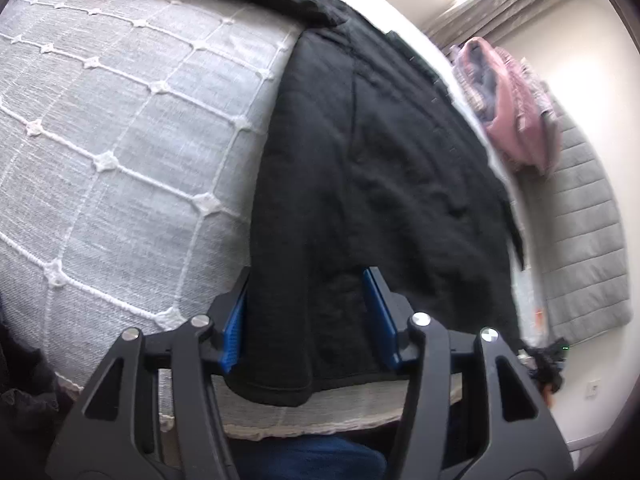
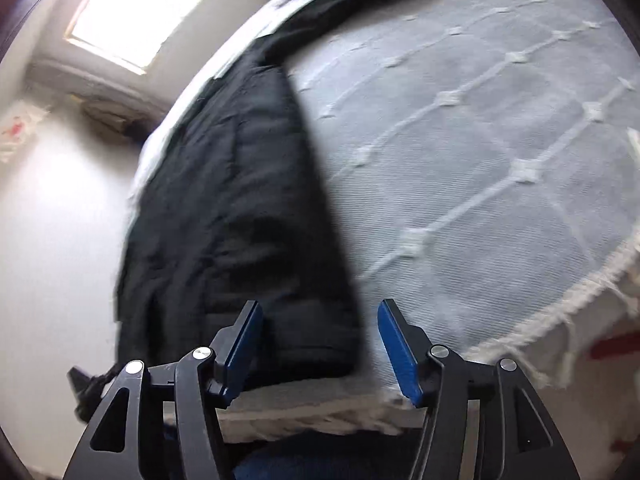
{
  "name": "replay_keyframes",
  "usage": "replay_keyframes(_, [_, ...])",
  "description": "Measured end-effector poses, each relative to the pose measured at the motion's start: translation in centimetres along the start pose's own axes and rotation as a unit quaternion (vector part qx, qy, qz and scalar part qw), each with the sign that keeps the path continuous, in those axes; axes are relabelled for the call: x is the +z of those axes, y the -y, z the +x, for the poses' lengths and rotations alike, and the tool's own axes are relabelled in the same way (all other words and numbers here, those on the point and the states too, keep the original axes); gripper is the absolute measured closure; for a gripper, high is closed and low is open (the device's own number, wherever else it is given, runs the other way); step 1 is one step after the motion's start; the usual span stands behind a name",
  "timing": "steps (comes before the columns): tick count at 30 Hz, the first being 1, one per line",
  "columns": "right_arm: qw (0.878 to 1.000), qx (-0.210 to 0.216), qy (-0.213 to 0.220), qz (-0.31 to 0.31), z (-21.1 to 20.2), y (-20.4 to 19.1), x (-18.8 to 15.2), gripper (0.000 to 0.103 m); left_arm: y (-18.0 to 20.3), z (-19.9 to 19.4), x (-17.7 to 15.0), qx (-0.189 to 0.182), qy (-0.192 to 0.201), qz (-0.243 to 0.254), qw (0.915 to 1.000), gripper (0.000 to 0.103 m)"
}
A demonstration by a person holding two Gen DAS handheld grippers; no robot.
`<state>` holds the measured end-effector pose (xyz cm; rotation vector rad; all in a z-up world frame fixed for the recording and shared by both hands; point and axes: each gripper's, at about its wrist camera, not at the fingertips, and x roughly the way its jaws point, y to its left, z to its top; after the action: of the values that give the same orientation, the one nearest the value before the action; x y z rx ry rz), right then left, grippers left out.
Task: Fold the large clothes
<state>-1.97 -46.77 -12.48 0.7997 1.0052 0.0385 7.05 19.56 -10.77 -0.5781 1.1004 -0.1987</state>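
Observation:
A large black padded garment (image 1: 372,168) lies stretched out on a bed with a pale grey quilted cover (image 1: 120,140). In the left wrist view my left gripper (image 1: 308,280) is open, its blue-padded fingers (image 1: 234,320) straddling the garment's near hem without pinching it. In the right wrist view the same garment (image 2: 240,208) lies along the bed's left side on the cover (image 2: 480,160). My right gripper (image 2: 320,308) is open over the garment's near right corner, empty.
Pink and grey clothes (image 1: 516,112) and a grey quilted item (image 1: 588,232) hang on the wall beyond the bed. The cover's fringed edge (image 2: 560,292) hangs at the near right. A window (image 2: 140,12) is at upper left.

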Motion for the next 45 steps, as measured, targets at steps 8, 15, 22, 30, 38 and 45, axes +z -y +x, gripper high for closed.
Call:
replay_keyframes(8, [1.000,0.005,-0.002,-0.007,0.6,-0.7,-1.0,0.090,0.8,1.6,-0.3,0.040,-0.001,0.005,0.9992,0.094])
replay_keyframes(15, [0.993,-0.063,0.083,-0.047,-3.4,-2.3,0.0,0.098,1.3,-1.5,-1.5,0.002,0.027,-0.005,0.9996,0.096])
replay_keyframes(22, [0.990,-0.115,0.060,-0.047,0.5,-1.1,0.6,0.097,0.5,0.6,-1.5,0.041,-0.004,0.015,0.9990,0.093])
replay_keyframes(30, [0.986,-0.134,0.060,-0.082,-2.4,-1.9,-0.9,0.074,1.0,-2.8,-1.2,0.139,0.029,0.055,0.9883,0.074])
replay_keyframes(38, [0.972,-0.115,0.128,-0.157,-4.8,-7.9,-0.8,0.066,7.9,-4.6,-1.2,0.172,0.088,0.142,0.9709,0.069])
replay_keyframes(45, [0.965,-0.107,0.030,-0.239,4.5,-13.8,-0.9,0.066,17.7,4.1,-1.9,0.091,0.020,0.225,0.9700,0.054])
